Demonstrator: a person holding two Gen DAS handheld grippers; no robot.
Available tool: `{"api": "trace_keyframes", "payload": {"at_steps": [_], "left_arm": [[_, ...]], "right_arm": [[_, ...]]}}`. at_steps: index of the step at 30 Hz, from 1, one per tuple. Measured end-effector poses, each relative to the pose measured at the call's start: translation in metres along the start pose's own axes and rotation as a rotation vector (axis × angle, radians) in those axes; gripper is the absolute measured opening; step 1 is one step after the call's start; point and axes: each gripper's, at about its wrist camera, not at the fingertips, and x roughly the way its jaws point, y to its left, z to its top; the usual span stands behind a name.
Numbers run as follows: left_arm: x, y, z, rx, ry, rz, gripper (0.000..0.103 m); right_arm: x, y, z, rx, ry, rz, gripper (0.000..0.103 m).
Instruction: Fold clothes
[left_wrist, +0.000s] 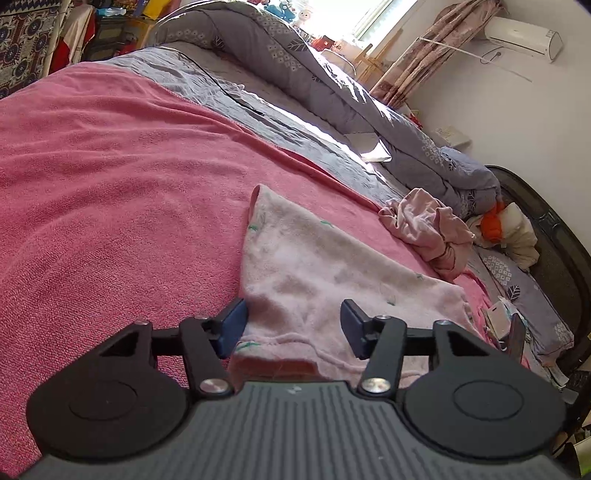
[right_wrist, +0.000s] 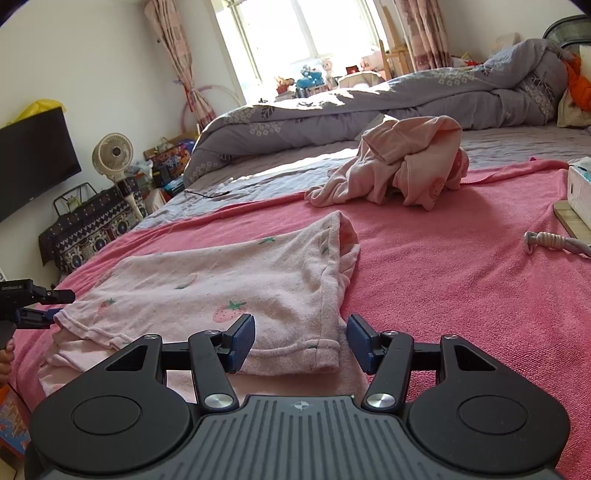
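Right wrist view shows the strawberry garment (right_wrist: 229, 291) — pale pink, printed with small strawberries and green leaves — lying on the pink blanket (right_wrist: 443, 277) that covers the bed. It looks like a soft terry or brushed knit, nappy on the surface, with stitched hems along the near edge and a seam running from about 6 o'clock up toward 12. It is partly doubled over on itself: an upper layer sits on a lower one that peeks out at 7 o'clock.

The right claw (right_wrist: 301, 343) stands open, its blue ribbed pads either side of the hemmed near corner, not closed on anything. At 9 o'clock in this view the left claw (right_wrist: 48, 306) sits at the garment's far-left edge; from its own camera, the left claw (left_wrist: 293, 326) is open too, pads spread over the cloth's near hem with the fabric (left_wrist: 321, 266) running away toward 12 and 1 o'clock.

By my judgement the piece is light, limp and not slippery — the nap should grip the ribbed pads well, and nothing here is fragile. It will sag and drape the moment it is lifted, so the doubled hems and the seamed corner are the best places to pinch, being thicker and less likely to slide out. Taking only the top layer could be tricky, since the layers cling.

A second, crumpled pink garment (right_wrist: 399, 166) lies in a heap on the blanket toward 1 o'clock, well apart, with a rolled grey quilt (right_wrist: 369, 99) beyond it.
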Motion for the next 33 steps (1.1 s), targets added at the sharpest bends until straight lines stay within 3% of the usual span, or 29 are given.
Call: {"api": "trace_keyframes", "payload": {"at_steps": [2,3,4,7,12,13,15,17,18,19,23,24,27,29,33], "left_arm": [[-0.004,0.0,-0.001,0.008,-0.037,0.039,0.026],[-0.006,0.001,-0.001,0.001,-0.044,0.032,0.009],[-0.009,0.002,0.0,-0.005,-0.051,0.024,0.008],[-0.018,-0.003,0.002,0.009,-0.075,-0.013,0.007],[-0.032,-0.014,0.005,0.072,-0.103,-0.009,0.007],[-0.034,-0.015,0.003,0.093,-0.105,0.021,0.007],[-0.039,-0.018,-0.003,0.159,-0.104,0.082,0.016],[-0.044,-0.024,-0.015,0.258,-0.104,0.124,0.04],[-0.047,-0.027,-0.021,0.307,-0.103,0.145,0.055],[-0.048,-0.029,-0.026,0.344,-0.098,0.154,0.06],[-0.044,-0.041,-0.041,0.47,-0.067,0.189,0.062],[-0.042,-0.043,-0.043,0.49,-0.07,0.2,0.067],[-0.03,-0.048,-0.046,0.542,-0.082,0.283,0.072],[-0.025,-0.048,-0.045,0.553,-0.091,0.321,0.073],[-0.021,-0.044,-0.042,0.553,-0.104,0.346,0.076]], "right_arm": [[0.002,0.001,-0.001,-0.008,0.009,-0.024,0.047],[0.001,0.002,-0.001,-0.015,0.006,-0.039,0.035],[-0.002,0.002,0.0,-0.021,-0.001,-0.052,0.023],[-0.013,-0.004,0.008,0.013,-0.028,-0.01,0.015],[-0.033,-0.003,0.02,0.008,-0.101,0.004,0.009],[-0.036,-0.002,0.022,-0.002,-0.111,0.001,0.009],[-0.038,0.001,0.019,-0.061,-0.112,-0.035,0.012],[-0.039,0.01,0.009,-0.176,-0.114,-0.097,0.023],[-0.039,0.017,0.0,-0.258,-0.118,-0.129,0.037],[-0.039,0.024,-0.009,-0.336,-0.12,-0.145,0.047],[-0.035,0.05,-0.037,-0.554,-0.112,-0.16,0.053],[-0.032,0.056,-0.042,-0.595,-0.114,-0.174,0.057],[-0.018,0.07,-0.052,-0.701,-0.153,-0.281,0.061],[-0.01,0.072,-0.052,-0.711,-0.171,-0.351,0.062],[-0.009,0.057,-0.038,-0.587,-0.205,-0.412,0.07]]}}
